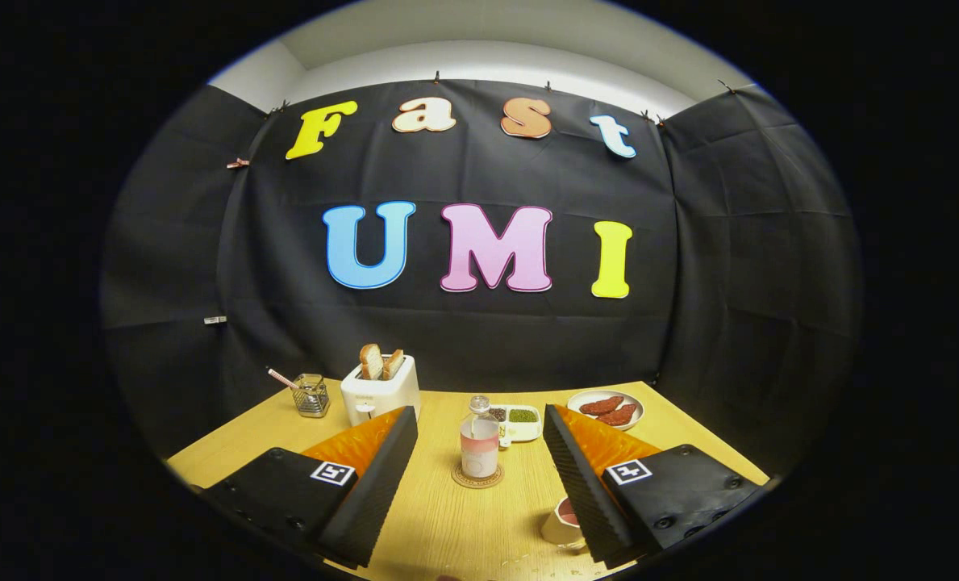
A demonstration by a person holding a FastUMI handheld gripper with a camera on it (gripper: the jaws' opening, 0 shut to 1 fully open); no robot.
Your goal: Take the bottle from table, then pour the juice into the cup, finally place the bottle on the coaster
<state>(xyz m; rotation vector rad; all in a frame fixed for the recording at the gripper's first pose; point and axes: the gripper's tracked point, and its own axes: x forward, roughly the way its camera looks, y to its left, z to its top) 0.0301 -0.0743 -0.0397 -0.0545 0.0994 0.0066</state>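
Standing on coaster (477,478), bottle (479,440), wooden table (463,524), black-draped booth, tool (475,484) released

Nothing readable here tbh. The bottle (479,442) has a label but it's too small to make out, and the square markers on the hand-held gripper (479,476), either side of the bottle, are just patterns.

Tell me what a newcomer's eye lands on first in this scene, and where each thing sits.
The bottle of pink juice stands upright on a round coaster, midway on the wooden table, just ahead of the open gripper, whose fingers flank it without touching. Behind the one finger a white toaster holds two slices of bread; beyond the other, a plate carries red pieces of food. A cup sits close against the inner side of that finger.
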